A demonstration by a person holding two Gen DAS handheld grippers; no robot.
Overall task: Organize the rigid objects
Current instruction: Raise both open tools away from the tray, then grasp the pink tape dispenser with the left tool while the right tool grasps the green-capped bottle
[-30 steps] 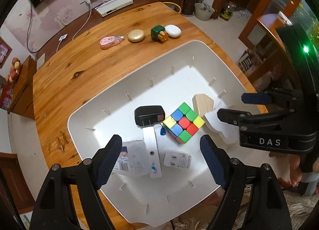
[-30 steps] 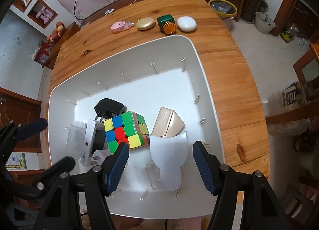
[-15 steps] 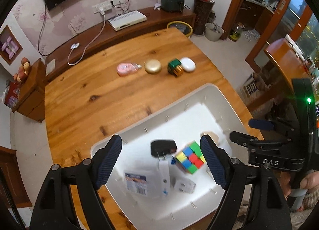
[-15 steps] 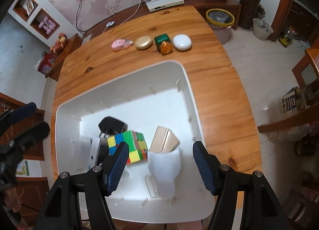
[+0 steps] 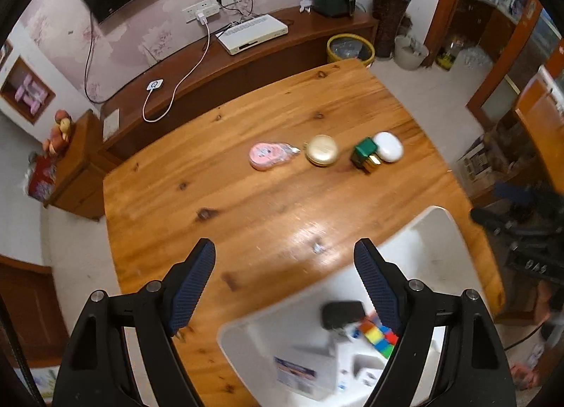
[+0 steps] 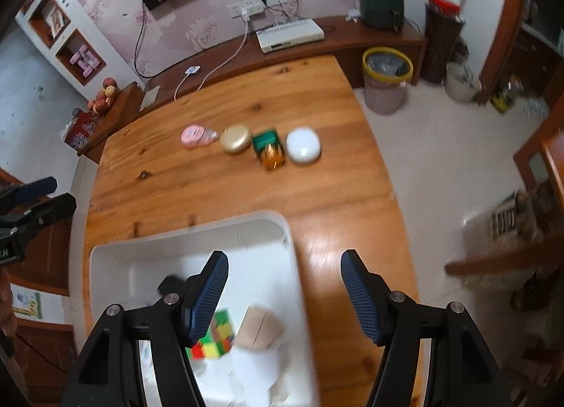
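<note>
Both tongs (image 5: 283, 287) (image 6: 283, 296) higher; blurred white bin (image 6: 116, 259).

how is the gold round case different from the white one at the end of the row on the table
The gold round case is metallic and circular; the white case is matte, more oval and looks slightly bigger. The gold case sits beside the pink item, the white case beside the green box. Both lie flat, closed, on the wooden table.

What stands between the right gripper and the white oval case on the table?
Nothing visible does. The right gripper is open and empty above the white bin's far corner; only bare table lies between it and the white oval case.
</note>
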